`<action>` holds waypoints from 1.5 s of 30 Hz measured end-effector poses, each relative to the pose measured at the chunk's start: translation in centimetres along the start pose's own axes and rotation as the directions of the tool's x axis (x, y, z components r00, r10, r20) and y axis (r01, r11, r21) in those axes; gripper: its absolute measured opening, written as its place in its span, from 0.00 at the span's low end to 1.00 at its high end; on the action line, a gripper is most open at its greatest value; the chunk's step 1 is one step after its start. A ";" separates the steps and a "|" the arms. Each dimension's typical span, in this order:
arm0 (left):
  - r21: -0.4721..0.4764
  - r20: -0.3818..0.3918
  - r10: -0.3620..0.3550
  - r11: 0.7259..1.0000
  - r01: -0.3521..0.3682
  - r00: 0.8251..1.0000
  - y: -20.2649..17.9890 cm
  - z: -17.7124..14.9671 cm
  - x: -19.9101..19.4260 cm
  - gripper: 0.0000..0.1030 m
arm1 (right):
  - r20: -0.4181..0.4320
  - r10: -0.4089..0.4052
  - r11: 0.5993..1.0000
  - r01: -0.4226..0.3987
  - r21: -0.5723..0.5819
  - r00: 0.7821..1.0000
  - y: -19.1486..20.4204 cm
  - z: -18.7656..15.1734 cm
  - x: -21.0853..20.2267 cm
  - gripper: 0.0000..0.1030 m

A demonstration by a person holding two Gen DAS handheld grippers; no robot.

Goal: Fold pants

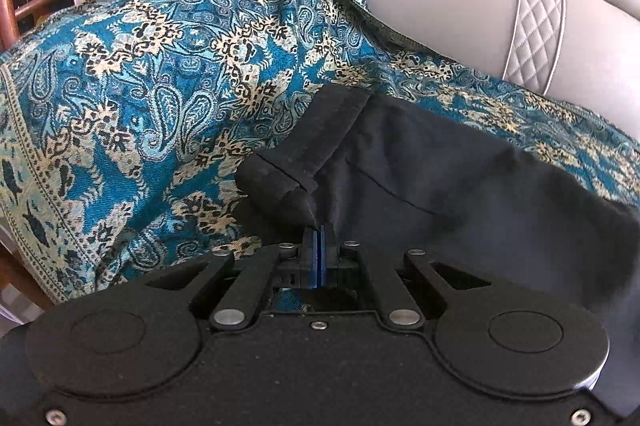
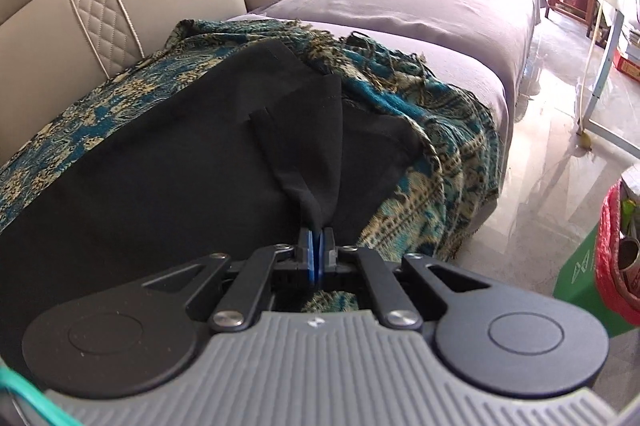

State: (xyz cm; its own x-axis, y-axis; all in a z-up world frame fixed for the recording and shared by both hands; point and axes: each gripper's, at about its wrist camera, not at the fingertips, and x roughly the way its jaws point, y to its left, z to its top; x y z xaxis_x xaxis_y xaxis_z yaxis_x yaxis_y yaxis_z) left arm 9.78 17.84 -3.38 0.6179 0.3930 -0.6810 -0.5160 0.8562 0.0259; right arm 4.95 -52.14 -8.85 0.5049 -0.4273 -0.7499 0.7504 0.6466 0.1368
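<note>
Black pants (image 1: pixel 460 178) are spread on the teal paisley throw (image 1: pixel 160 66) covering the sofa (image 2: pixel 400 6). Pinched folds of the pants are clamped by the left gripper (image 1: pixel 319 231) and right gripper (image 2: pixel 318 232).

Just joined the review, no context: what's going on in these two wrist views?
A person is folding black pants with two handheld grippers. The pants lie on a teal patterned throw spread over a grey sofa. The left gripper is shut on a bunch of fabric at what looks like the waistband end, the right gripper on a pinch near the other end. Most of the garment rests on the throw; no fold is finished.
</note>
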 end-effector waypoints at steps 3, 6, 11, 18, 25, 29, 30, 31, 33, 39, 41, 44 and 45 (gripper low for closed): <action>0.000 -0.005 -0.002 1.000 0.002 1.000 0.1 -0.3 -0.1 0.03 | -0.007 -0.008 1.000 0.008 0.003 1.000 -0.3 -0.1 -0.1 0.04; 0.005 -0.016 0.000 1.000 0.000 1.000 0.3 -0.5 -0.1 0.03 | -0.010 -0.012 1.000 0.012 0.000 1.000 -0.4 0.0 -0.2 0.04; 0.013 -0.038 0.019 1.000 -0.019 0.999 0.6 -1.2 0.1 0.03 | -0.017 -0.031 0.999 0.031 -0.016 0.999 -0.4 0.0 -0.1 0.04; -0.011 -0.048 0.003 1.000 -0.004 0.999 1.3 -1.1 -0.2 0.03 | -0.028 -0.044 0.999 0.044 -0.031 0.999 -0.5 0.0 -0.6 0.05; 0.025 -0.084 0.016 1.000 -0.014 0.996 1.2 -1.5 0.3 0.03 | -0.055 -0.101 0.994 0.099 -0.048 0.993 -0.6 0.5 0.3 0.11; 0.004 -0.073 0.012 1.000 -0.011 0.997 1.7 -1.4 0.0 0.03 | -0.028 -0.133 0.987 0.129 -0.098 0.991 0.3 0.3 -0.5 0.05; 0.000 -0.072 0.000 1.000 0.000 0.997 2.0 -1.2 -0.1 0.03 | -0.007 -0.153 0.980 0.151 -0.127 0.988 0.4 0.3 -0.6 0.04; 0.004 -0.072 -0.003 1.000 0.003 0.997 2.1 -1.1 -0.1 0.03 | 0.000 -0.161 0.976 0.159 -0.152 0.987 0.5 0.4 -0.5 0.04; 0.009 -0.075 0.005 1.000 -0.004 0.997 2.4 -1.0 0.0 0.03 | -0.009 -0.188 0.968 0.183 -0.173 0.982 0.3 0.8 -0.2 0.03; 0.041 -0.093 0.021 0.999 -0.017 0.995 1.8 -1.7 0.4 0.03 | -0.087 -0.228 0.967 0.216 -0.133 0.970 -0.9 0.7 0.4 0.33; 0.053 -0.086 0.012 0.999 -0.008 0.996 1.7 -1.7 -0.1 0.09 | -0.105 -0.218 0.970 0.204 -0.130 0.970 -0.8 0.4 0.1 0.53; 0.063 -0.059 -0.008 0.998 0.012 0.998 1.5 -1.2 -1.7 0.19 | -0.101 -0.153 0.981 0.139 -0.138 0.983 0.3 0.3 -1.7 0.68; 0.073 -0.038 -0.013 0.997 0.015 0.999 1.3 -1.1 -2.4 0.23 | -0.100 -0.121 0.983 0.106 -0.149 0.988 1.1 0.3 -2.4 0.69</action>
State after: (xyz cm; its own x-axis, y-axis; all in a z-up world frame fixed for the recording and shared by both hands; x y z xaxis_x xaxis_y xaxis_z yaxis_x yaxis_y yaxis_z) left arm 7.00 17.71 -2.51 0.6012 0.3690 -0.7088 -0.4616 0.8844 0.0690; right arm 4.67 -50.52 -6.70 0.3647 -0.4370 -0.8222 0.7279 0.6845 -0.0410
